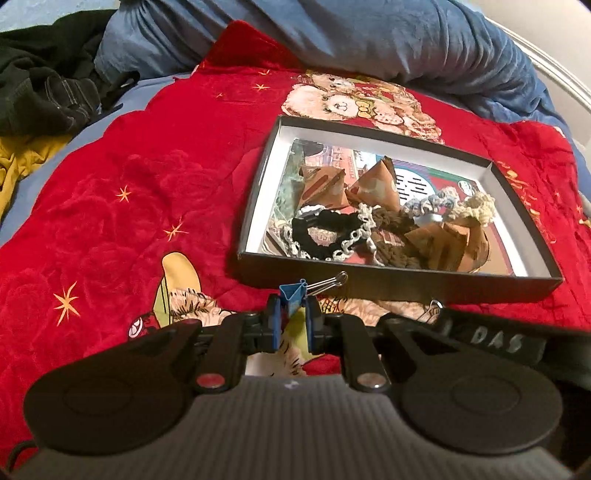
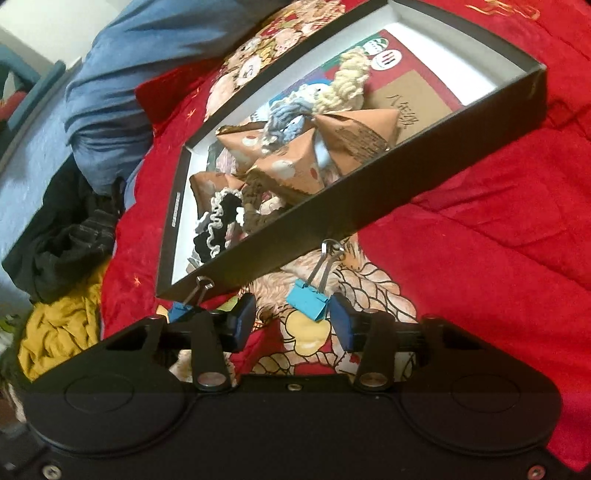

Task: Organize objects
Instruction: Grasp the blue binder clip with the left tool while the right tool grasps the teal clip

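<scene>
A black shallow box (image 1: 399, 282) with a white inside lies on the red blanket. It holds brown paper pyramids (image 1: 373, 186), crocheted scrunchies (image 1: 325, 230) and a printed card. My left gripper (image 1: 293, 317) is shut on a blue binder clip (image 1: 293, 295), just in front of the box's near wall. In the right wrist view the box (image 2: 332, 218) is tilted across the frame. My right gripper (image 2: 291, 321) is open around a second blue binder clip (image 2: 308, 301) that lies on the blanket. The left gripper's clip (image 2: 181, 308) shows at the box corner.
The red blanket (image 1: 110, 206) with bear prints covers the bed. A blue quilt (image 1: 332, 33) is bunched behind the box. Black clothes (image 1: 48, 77) and a yellow cloth (image 1: 22, 162) lie at the far left. The right gripper's body (image 1: 498, 343) shows at the right.
</scene>
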